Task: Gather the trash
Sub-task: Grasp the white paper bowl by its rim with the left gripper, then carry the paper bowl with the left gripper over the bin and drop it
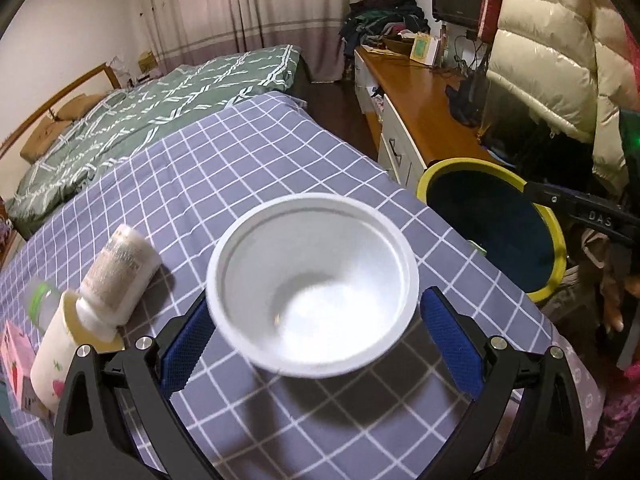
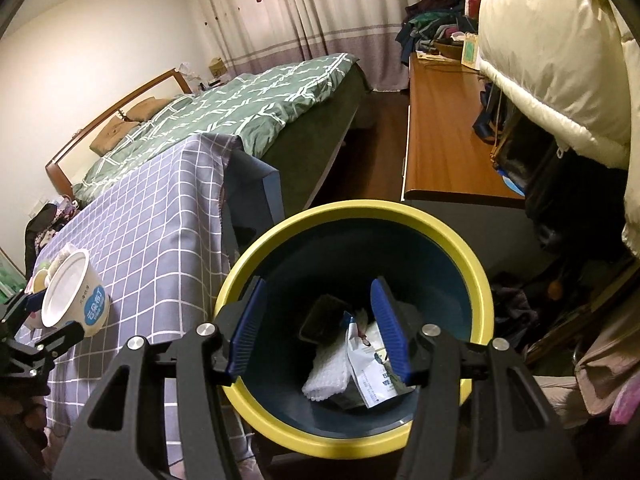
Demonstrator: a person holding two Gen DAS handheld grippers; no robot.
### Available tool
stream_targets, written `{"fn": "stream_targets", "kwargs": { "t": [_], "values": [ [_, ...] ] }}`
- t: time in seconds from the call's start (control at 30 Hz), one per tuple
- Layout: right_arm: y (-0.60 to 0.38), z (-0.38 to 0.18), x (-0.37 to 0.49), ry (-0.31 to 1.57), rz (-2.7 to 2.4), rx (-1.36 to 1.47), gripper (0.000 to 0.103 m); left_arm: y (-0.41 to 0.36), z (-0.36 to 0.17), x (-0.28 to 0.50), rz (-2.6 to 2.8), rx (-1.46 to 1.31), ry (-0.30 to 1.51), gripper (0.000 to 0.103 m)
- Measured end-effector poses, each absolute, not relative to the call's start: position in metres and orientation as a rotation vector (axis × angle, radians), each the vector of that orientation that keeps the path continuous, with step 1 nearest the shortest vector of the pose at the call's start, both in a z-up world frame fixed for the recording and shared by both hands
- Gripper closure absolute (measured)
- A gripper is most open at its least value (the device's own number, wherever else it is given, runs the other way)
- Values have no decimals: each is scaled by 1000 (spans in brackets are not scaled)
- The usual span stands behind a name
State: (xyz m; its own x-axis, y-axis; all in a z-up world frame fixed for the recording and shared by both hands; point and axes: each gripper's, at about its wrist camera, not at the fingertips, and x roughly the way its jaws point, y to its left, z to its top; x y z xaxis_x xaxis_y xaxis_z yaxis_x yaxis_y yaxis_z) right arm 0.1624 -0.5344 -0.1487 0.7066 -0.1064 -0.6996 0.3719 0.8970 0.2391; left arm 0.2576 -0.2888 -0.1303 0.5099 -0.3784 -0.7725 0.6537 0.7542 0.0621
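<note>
My left gripper (image 1: 316, 328) is shut on a white empty plastic cup (image 1: 312, 284) and holds it above the checked tablecloth (image 1: 224, 168). The cup with its blue label also shows in the right wrist view (image 2: 72, 296), held in the left gripper (image 2: 44, 316). A dark bin with a yellow rim (image 1: 500, 224) stands to the right of the table. My right gripper (image 2: 320, 332) is open and empty, right over the bin (image 2: 360, 216). Inside lie a white wrapper (image 2: 372, 372), a white mesh pad (image 2: 328, 376) and a dark tray (image 2: 320, 320).
On the table's left lie a white pill bottle on its side (image 1: 120, 268), a cream cup (image 1: 52, 356), a clear bottle (image 1: 40, 300) and a pink carton (image 1: 16, 356). A wooden desk (image 1: 420, 108) and a cream puffy jacket (image 1: 560, 52) are to the right, a bed (image 1: 140, 120) behind.
</note>
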Motion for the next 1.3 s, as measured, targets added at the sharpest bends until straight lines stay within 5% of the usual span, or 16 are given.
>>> {"fn": "stream_targets", "kwargs": {
  "t": [0.33, 0.77, 1.3],
  "values": [
    [-540, -151, 158, 737, -273, 403, 51, -297, -138, 270, -612, 384, 841, 23],
    [-534, -142, 126, 693, -272, 413, 51, -315, -105, 243, -681, 400, 781, 23],
    [-553, -146, 60, 689, -369, 436, 51, -436, -93, 209, -894, 466, 773, 23]
  ]
}}
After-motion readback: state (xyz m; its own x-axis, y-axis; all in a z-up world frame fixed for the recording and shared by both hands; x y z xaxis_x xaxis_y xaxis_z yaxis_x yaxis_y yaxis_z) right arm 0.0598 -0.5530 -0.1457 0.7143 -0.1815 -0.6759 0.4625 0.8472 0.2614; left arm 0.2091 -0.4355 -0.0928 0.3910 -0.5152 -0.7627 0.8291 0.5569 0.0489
